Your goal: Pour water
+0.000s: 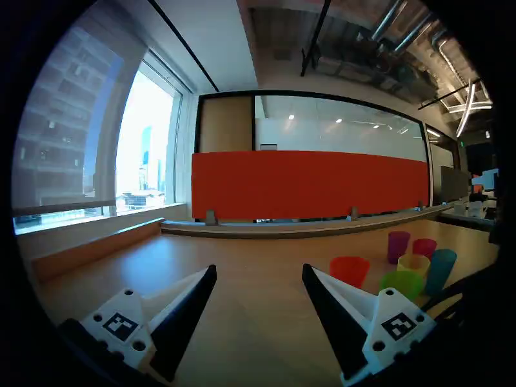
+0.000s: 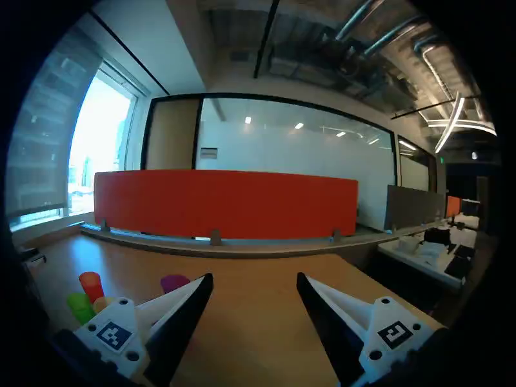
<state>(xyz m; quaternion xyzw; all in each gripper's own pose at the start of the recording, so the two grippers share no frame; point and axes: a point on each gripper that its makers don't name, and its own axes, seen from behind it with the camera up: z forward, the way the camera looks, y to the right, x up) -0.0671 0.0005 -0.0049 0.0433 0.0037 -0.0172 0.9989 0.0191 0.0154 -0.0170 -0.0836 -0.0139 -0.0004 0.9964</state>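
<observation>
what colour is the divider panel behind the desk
The divider panel is orange-red, clearest in the left gripper view.

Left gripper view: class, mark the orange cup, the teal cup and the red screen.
orange cup (image 1: pixel 349 271), left gripper view, front wall.
teal cup (image 1: pixel 442 271), left gripper view, side wall.
red screen (image 1: pixel 309 184), left gripper view, middle of its face.

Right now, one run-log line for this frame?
phase: before grasp | left gripper: jaws open, empty | right gripper: jaws open, empty | coloured cups: grouped on desk, untouched
</observation>
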